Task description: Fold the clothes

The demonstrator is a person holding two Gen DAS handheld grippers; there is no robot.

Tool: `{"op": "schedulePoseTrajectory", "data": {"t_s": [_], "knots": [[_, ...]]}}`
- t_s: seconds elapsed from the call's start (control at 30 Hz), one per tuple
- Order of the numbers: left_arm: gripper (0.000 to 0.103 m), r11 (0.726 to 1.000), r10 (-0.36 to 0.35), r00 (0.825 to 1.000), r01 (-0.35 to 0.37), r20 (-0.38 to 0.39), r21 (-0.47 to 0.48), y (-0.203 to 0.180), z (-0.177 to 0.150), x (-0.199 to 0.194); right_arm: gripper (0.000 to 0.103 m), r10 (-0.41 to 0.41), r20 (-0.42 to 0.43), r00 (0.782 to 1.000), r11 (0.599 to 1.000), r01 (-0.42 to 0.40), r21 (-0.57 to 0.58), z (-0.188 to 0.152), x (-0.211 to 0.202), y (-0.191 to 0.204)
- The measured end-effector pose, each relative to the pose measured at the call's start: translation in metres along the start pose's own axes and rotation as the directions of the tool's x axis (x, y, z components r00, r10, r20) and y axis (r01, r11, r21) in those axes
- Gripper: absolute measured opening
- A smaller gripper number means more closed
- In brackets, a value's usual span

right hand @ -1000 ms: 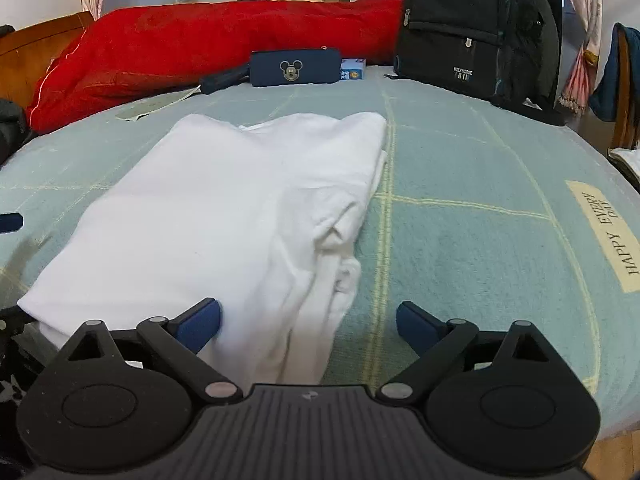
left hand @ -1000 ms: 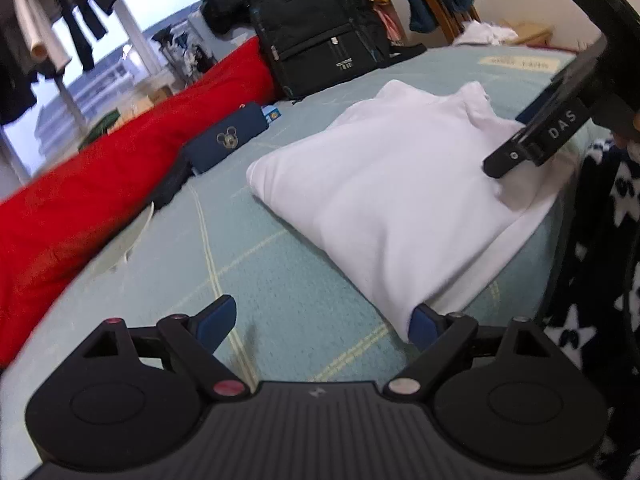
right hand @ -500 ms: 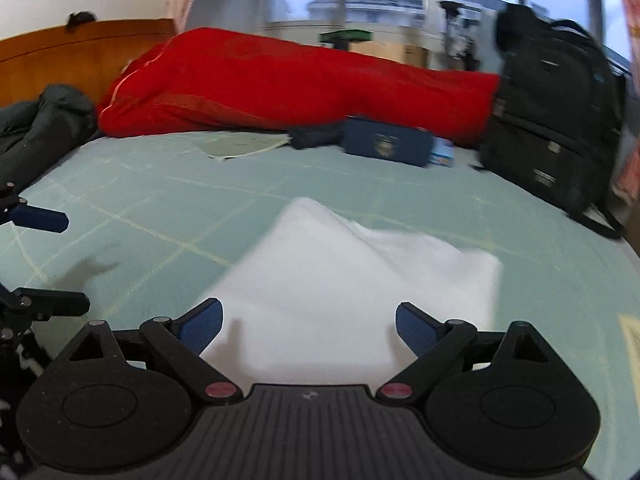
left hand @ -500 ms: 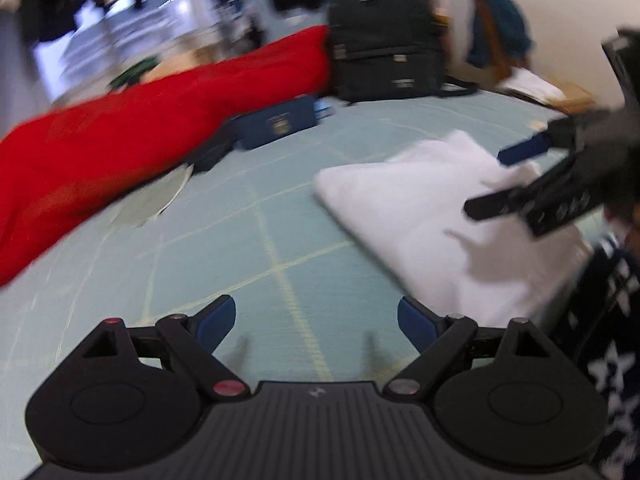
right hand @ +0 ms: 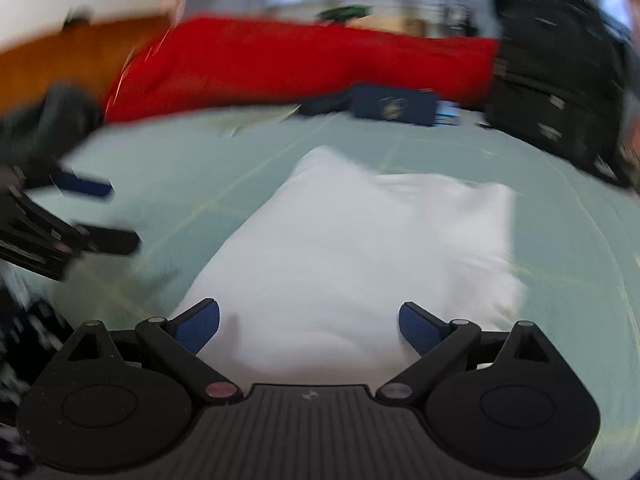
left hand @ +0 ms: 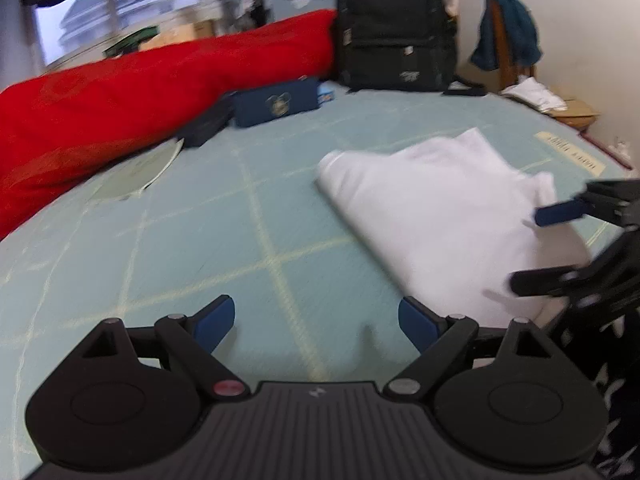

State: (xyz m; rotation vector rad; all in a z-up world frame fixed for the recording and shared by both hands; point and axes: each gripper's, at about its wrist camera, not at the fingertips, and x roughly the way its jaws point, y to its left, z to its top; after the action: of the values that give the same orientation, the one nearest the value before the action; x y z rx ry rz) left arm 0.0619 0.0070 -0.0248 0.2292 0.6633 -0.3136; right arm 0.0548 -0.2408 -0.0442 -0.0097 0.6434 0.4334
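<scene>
The right gripper (right hand: 308, 326) has its two blue-padded jaws spread wide, and nothing is held between them. Directly under and ahead of these jaws lies the white folded garment of soft cloth (right hand: 360, 248), a compact, thick rectangle on the pale green checked bed sheet (right hand: 192, 176). In the right wrist view its long axis runs away from the jaws, from the near edge toward the far corner, so this gripper looks straight along the length of the cloth.

The left gripper (left hand: 316, 326) is also wide open and empty. It hangs over bare sheet (left hand: 200, 248), and the white garment (left hand: 436, 216) lies to its right and a little ahead, with the near corner just beside the right-side pad. So the right gripper is the nearer one to the cloth, and the left one stands off to the side.

The garment already lies folded and flat. This fits both a fold just completed and a pause before one more fold across the long axis; the pictures do not settle which.

Farther away there are a long red quilt (left hand: 132, 104), a dark blue pouch (left hand: 276, 102) and a black backpack (left hand: 394, 28), all well apart from the cloth. Both views are blurred.
</scene>
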Motion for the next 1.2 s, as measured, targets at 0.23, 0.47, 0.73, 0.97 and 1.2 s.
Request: {"op": "schedulePoseTrajectory", "data": {"t_s": [0.23, 0.47, 0.73, 0.97, 1.2], "knots": [[0.089, 0.999, -0.044, 0.997, 0.042, 0.059, 0.034, -0.032, 0.029, 0.012, 0.066, 0.131, 0.115, 0.985, 0.894, -0.168, 0.415, -0.056, -0.061, -0.073], [0.089, 0.994, -0.111, 0.991, 0.111, 0.069, 0.005, -0.06, 0.025, 0.01, 0.055, 0.166, 0.076, 0.983, 0.865, -0.182, 0.467, -0.079, -0.05, -0.079], [0.089, 0.995, -0.097, 0.994, 0.098, 0.054, -0.011, -0.062, 0.022, 0.007, 0.02, 0.174, 0.07, 0.982, 0.818, -0.184, 0.544, -0.083, -0.024, -0.089], [0.089, 0.995, -0.1, 0.994, 0.099, 0.048, 0.026, -0.068, 0.019, 0.004, 0.009, 0.128, 0.105, 0.986, 0.818, -0.165, 0.551, -0.083, -0.047, -0.093], [0.089, 0.994, -0.107, 0.994, 0.106, 0.031, 0.035, -0.064, 0.018, 0.008, 0.009, 0.097, 0.036, 0.995, 0.834, -0.101, 0.543, -0.085, -0.046, -0.094]]}}
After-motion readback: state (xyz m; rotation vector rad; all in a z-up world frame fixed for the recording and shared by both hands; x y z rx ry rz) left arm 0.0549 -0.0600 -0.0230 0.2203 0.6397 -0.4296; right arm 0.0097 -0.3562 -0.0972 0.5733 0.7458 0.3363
